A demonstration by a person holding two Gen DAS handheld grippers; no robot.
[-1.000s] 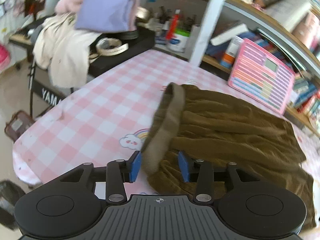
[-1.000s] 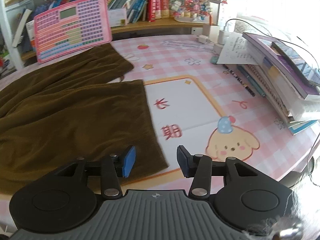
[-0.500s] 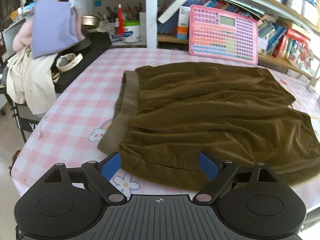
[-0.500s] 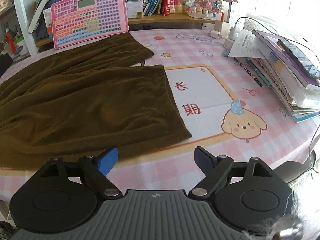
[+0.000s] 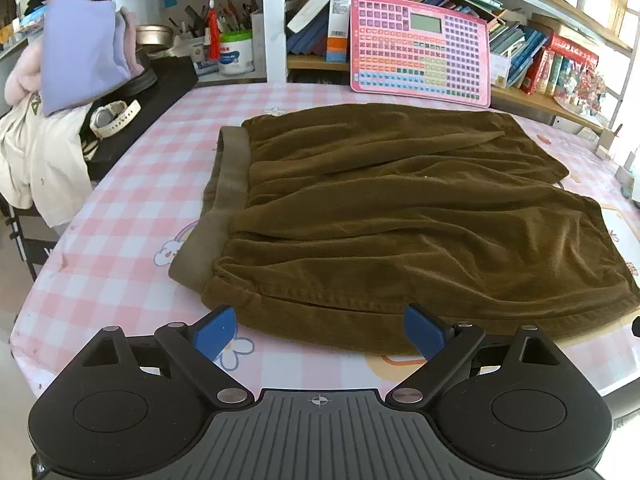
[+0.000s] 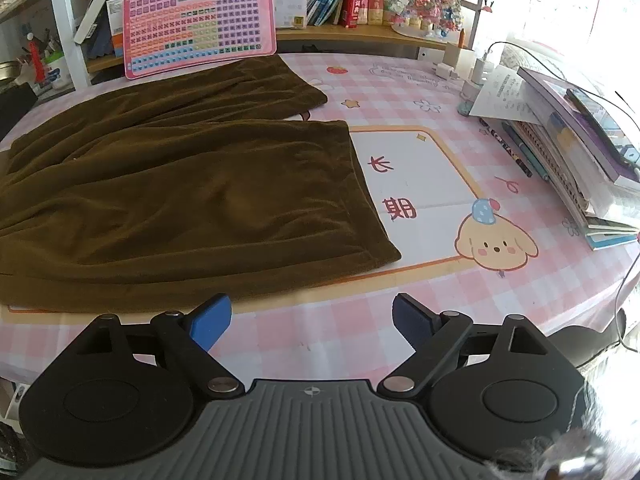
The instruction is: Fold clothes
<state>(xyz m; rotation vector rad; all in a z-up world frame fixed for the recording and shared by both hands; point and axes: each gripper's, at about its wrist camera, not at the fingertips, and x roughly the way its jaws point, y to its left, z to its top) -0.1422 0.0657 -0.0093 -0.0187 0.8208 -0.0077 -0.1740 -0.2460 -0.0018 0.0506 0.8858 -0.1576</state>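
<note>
trousers (image 6: pixel 176 184): in the right wrist view the waist end runs off the left edge of the picture; the cloth hides the table (image 6: pixel 400 80) print beneath it.
table, left wrist view (image 5: pixel 120 216): the near edge is hidden behind the left claw (image 5: pixel 320 330) body; the far right corner is cut by the picture's edge.
book stack (image 6: pixel 592 168): at the table's right edge, partly cut off; titles too small to read.
pink keyboard toy (image 5: pixel 420 50): key labels too small to tell.
right claw (image 6: pixel 311 320): a blurred grey fuzzy shape at the lower right corner, not identifiable.
</note>
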